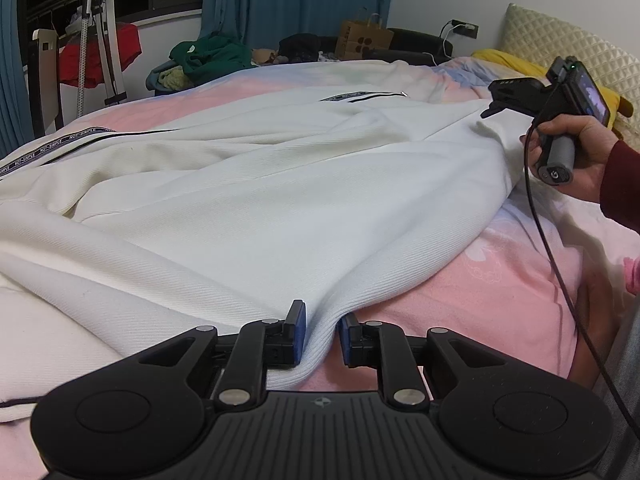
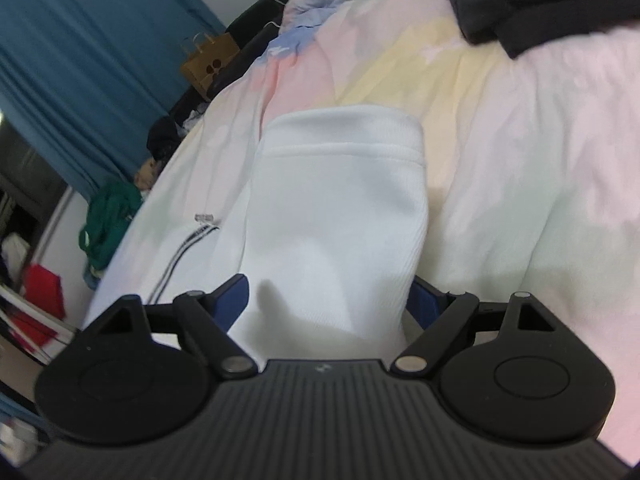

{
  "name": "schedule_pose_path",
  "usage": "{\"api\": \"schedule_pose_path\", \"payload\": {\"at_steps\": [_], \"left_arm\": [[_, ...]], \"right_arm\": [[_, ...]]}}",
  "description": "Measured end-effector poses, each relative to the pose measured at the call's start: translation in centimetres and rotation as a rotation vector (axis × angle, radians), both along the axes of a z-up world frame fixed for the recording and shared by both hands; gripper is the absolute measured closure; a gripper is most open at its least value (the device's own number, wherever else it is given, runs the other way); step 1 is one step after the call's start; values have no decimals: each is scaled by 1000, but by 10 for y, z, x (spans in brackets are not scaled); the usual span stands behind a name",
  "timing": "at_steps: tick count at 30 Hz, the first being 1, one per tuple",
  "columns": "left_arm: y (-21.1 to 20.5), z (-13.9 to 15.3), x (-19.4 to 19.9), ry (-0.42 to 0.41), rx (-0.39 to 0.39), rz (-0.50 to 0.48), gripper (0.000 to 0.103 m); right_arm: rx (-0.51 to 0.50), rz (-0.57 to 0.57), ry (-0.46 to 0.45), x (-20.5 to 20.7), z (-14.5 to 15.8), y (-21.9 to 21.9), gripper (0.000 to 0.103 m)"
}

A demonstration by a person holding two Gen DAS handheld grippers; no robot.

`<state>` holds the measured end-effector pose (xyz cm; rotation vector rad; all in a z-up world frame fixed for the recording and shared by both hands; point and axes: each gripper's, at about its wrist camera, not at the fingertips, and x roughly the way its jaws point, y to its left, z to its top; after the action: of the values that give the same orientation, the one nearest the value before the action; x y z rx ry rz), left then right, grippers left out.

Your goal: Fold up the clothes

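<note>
Presently catalogued, from the grips outward:

Left tongs (image 1: 320,336): pressed nearly together, blue pads pinching the ribbed hem of the white garment (image 1: 256,200) at its near edge. Fabric bunched between the pads and drawn up into a ridge.

Right tongs (image 2: 328,300): spread wide, a broad fold of the same white garment (image 2: 336,208) lying between the pads. Left pad at the fabric's edge; right pad half hidden behind it, so whether pressing cannot be told. Seen from the left wrist view held in a hand (image 1: 576,152) with a dark red sleeve, raised at the garment's far right edge.

White garment: spread across the bed (image 1: 480,280), on a pink patterned cover. Lettered trim bands visible along the left side and near the top. Ribbed cuff or hem end showing beyond the right tongs. Surface rumpled, with loose creases across the middle.

Surroundings: yellow-green pillow (image 1: 560,36) at the head; paper bag (image 1: 362,40), green clothing pile (image 1: 208,56) and blue curtains (image 1: 288,0) beyond the bed.

Progress, judged: early. Garment gripped on two edges but lying mostly open; no finished fold visible. Remaining: bring sides over, flatten, fold to a compact stack.
</note>
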<state>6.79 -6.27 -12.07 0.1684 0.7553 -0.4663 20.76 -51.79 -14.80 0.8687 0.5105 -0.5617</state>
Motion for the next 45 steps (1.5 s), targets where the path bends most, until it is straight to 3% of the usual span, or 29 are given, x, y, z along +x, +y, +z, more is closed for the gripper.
{"api": "schedule_pose_path", "payload": {"at_steps": [8,13,19,23,27,31,35,38,40,42,45], "left_arm": [[-2,0,1,-1,1,-1,84],[-2,-1,2,-3,2,-3,84],[-1,-2,1,-5,3,-4,84],[0,-2,1,-6,5,-6,84],[1,-3,1,-8,9,-9,84],[1,-2,1,-6,5,-8,84],[1,-2,1,-7,4,-9,84],[2,-1,1,-8,-2,-8,84],[2,0,0,-9,-9,-8,84],[3,1,0,-11,-18,-9,83],[5,5,-1,-20,-40,-14,83]], "right_arm": [[-2,70,29,-1,-7,-2,19],[66,13,-41,-14,-8,-15,32],[183,-41,-131,-26,-16,-25,33],[179,-55,-191,-30,-22,-20,31],[100,-48,-253,-35,-18,-12,27],[120,37,-209,-30,-12,-17,26],[140,38,-198,-32,-9,-16,28],[131,3,-222,-39,-6,-14,45],[141,-3,-230,-41,-4,-15,79],[122,2,-243,-42,1,-14,96],[34,-64,-310,-58,19,-13,97]]}}
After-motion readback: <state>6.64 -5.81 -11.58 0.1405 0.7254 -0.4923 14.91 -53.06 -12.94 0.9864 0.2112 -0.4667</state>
